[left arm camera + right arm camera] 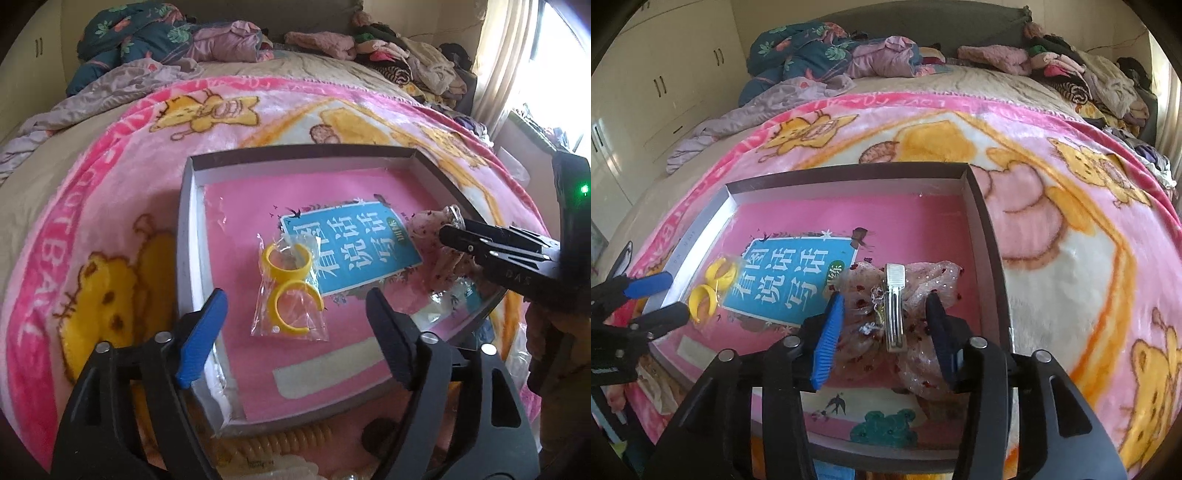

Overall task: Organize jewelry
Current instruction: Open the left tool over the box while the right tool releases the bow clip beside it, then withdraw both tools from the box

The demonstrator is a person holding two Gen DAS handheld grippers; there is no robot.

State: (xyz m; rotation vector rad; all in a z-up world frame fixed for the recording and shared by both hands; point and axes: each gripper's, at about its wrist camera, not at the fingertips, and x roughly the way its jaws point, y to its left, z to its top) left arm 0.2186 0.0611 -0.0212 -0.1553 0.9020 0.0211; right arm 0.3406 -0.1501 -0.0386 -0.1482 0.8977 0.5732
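A shallow grey box [186,236] with a pink book as its floor lies on the bed; it also shows in the right wrist view [988,236]. Two yellow rings in a clear bag [291,291] lie inside it, just ahead of my open, empty left gripper [295,325]. They show at the left in the right wrist view [711,284]. A pink sequinned hair bow with a silver clip [895,306] lies in the box between my right gripper's [886,325] spread fingers; whether the pads touch it I cannot tell. The bow [428,229] and right gripper [448,234] show at the right.
A pink cartoon blanket [1071,221] covers the bed. Piles of clothes [406,62] and a floral quilt [125,33] lie at the far end. A yellow coiled hair tie [295,439] and a dark round object [380,432] lie in front of the box.
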